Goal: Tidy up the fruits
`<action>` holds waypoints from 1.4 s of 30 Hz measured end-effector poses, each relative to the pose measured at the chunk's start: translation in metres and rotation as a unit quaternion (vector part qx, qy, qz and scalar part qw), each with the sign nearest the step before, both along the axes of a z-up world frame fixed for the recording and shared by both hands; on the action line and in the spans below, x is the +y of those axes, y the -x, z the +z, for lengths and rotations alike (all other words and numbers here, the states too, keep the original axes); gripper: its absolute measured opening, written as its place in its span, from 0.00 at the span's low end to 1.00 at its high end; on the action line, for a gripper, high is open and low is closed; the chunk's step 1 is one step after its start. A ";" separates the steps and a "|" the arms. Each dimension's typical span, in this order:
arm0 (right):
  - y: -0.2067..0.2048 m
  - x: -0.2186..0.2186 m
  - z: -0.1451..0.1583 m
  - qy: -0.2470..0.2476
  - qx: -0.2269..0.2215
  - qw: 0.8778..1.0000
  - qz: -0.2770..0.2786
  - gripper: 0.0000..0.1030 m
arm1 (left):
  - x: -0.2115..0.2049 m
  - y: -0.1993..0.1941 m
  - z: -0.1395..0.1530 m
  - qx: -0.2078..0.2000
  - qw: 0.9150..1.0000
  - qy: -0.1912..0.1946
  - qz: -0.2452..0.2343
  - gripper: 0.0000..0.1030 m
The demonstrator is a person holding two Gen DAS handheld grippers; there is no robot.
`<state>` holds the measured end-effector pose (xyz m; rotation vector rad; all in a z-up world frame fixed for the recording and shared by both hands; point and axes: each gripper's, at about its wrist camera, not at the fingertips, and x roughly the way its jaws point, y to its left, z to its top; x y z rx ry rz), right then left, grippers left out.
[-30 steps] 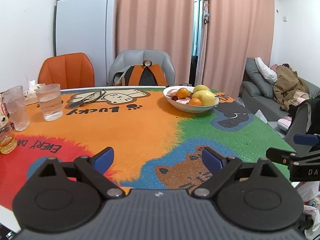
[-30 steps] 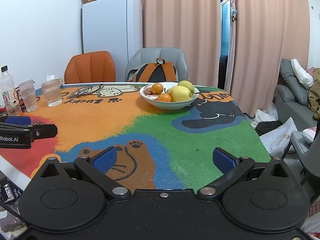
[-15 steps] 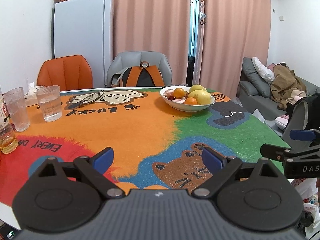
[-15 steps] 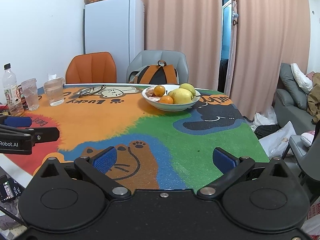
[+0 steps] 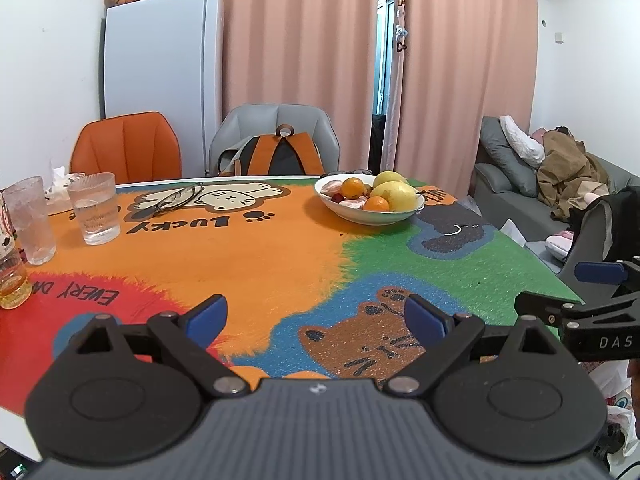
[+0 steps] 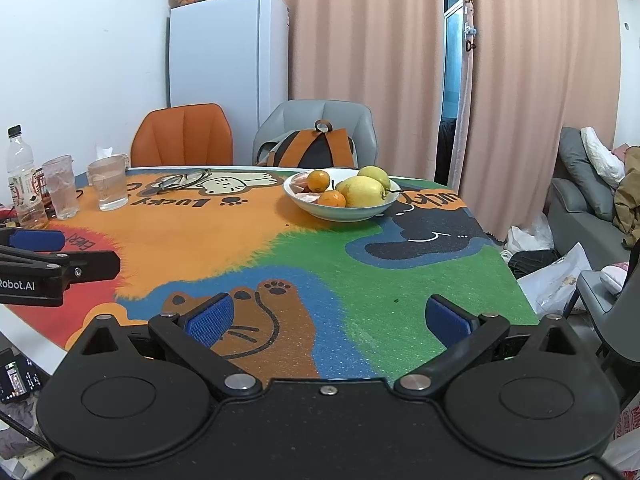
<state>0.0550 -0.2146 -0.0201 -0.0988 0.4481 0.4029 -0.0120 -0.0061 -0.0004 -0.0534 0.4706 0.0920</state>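
Left gripper (image 5: 316, 316): black two-finger tool with blue pads, held low over the near edge of the desk; fingers (image 5: 208, 314) stood wide apart and held nothing.
Right gripper (image 6: 326, 316): matching black tool with blue pads, held low over the near edge, beside the left one; fingers (image 6: 210, 318) spread wide, nothing between them.
Desk (image 5: 248, 256): covered by a cartoon-animal mat in orange, red, green and blue, printed with "LUCKY" and "EVERY DAY".
Ribbed clear drinking glasses (image 5: 94, 214): two, upright at the left edge of the desk, near each other; the nearer-centre one held clear liquid.
Clear plastic bottle with dark cap (image 6: 18, 168): upright at the far left, just behind the glasses.
Dark-framed spectacles (image 5: 176, 200): lying on the white cat print, toward the far side.
White shallow ceramic bowl (image 5: 368, 216): resting on the far right part of the desk, well apart from both grippers.
Fruit: two yellow pears (image 5: 394, 196) and two small oranges (image 5: 376, 203) piled in the bowl, with pinkish pieces and a dark red item that could not be identified.
Chairs: orange padded chair (image 5: 124, 148) and grey padded chair (image 5: 276, 120) behind the desk; an orange-and-black backpack (image 5: 280, 156) sat on the grey one.
White refrigerator (image 5: 160, 72): against the back wall.
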 end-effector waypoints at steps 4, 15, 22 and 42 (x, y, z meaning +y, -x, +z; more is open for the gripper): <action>0.000 0.001 0.000 0.002 -0.002 1.000 0.000 1.00 | 0.001 0.000 0.000 0.000 1.000 0.002 0.001 0.92; 0.001 0.002 0.000 0.005 -0.005 1.000 0.002 1.00 | 0.000 0.001 0.001 -0.004 1.000 0.001 0.000 0.92; 0.002 0.002 0.001 0.006 -0.005 1.000 0.002 1.00 | 0.000 0.001 0.002 -0.006 1.000 0.002 -0.001 0.92; 0.002 0.002 0.001 0.007 -0.005 1.000 0.003 1.00 | -0.003 0.003 0.003 -0.008 1.000 -0.001 -0.004 0.92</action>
